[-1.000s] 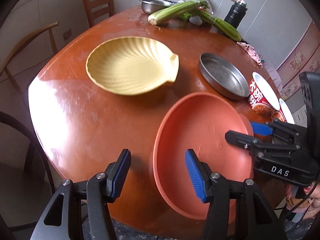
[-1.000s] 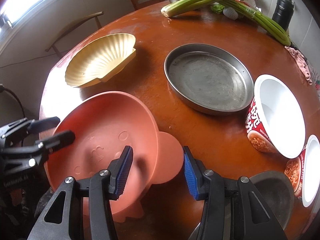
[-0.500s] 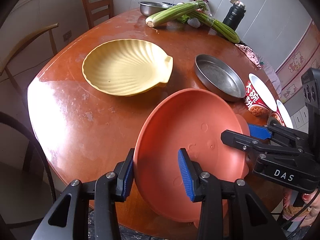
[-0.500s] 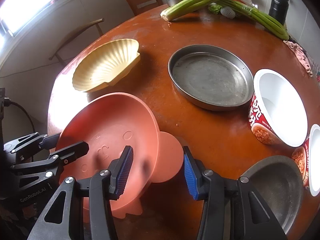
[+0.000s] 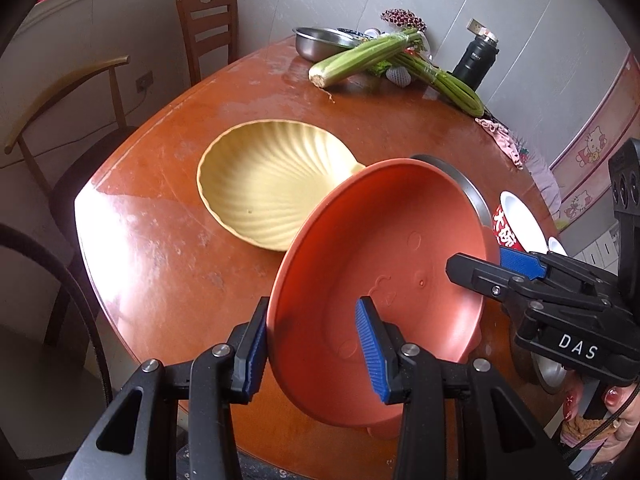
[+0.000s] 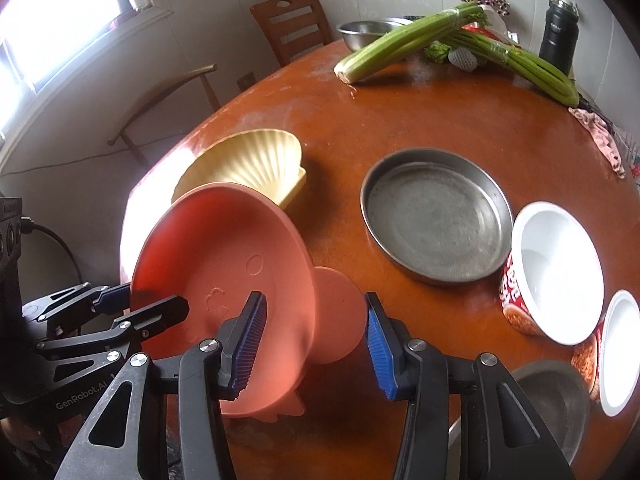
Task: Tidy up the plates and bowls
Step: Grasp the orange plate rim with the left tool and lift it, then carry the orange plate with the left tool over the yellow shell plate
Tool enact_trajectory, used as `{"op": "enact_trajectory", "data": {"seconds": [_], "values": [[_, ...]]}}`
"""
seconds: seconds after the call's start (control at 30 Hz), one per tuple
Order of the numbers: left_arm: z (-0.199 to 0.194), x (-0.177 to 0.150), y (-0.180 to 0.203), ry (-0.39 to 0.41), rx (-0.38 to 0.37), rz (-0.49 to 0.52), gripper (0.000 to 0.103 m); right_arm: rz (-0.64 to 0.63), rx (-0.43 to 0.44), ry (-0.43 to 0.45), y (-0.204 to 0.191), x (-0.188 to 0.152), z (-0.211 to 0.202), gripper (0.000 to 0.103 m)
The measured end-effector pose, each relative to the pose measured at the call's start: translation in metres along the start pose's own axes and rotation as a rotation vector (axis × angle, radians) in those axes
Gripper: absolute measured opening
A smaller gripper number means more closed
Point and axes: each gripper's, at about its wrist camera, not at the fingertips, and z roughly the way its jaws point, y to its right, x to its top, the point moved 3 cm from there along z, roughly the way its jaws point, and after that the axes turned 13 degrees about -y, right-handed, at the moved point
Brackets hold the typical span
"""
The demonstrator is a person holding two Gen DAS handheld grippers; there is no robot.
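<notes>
The left gripper (image 5: pixel 312 344) is clamped on the near rim of the orange plate (image 5: pixel 384 248), and the right gripper (image 6: pixel 314 340) grips its opposite edge beside a rounded ear-like tab, probably so the wide, shallow dish stays steady between two holds. The plate hangs tilted above the tabletop (image 6: pixel 400 120), partly in front of the yellow shell dish (image 5: pixel 272 184). It is matte salmon-orange plastic, with faint embossed marks on its floor and small tabs at the rim.

Salmon-orange bowl (image 5: pixel 384 256), pale yellow shell-ribbed dish (image 5: pixel 268 184), grey steel pan (image 6: pixel 436 216), red-and-white printed cups (image 6: pixel 552 272), red-brown table (image 6: pixel 440 120).
</notes>
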Motion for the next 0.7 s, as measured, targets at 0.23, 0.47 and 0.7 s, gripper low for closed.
{"op": "enact_trajectory", "data": {"seconds": [0.23,0.47,0.7], "values": [[-0.013,0.02,-0.015,0.032,0.005,-0.007,0.042,-0.003,0.002,0.04,-0.014,0.027,-0.008,0.051],[-0.018,0.046,-0.037,0.051,0.017,-0.026,0.042,-0.014,-0.001,0.073,-0.035,0.066,-0.013,0.051],[-0.012,0.076,-0.057,0.047,0.004,-0.05,0.042,-0.029,-0.04,0.057,-0.047,0.103,0.002,0.051]]}}
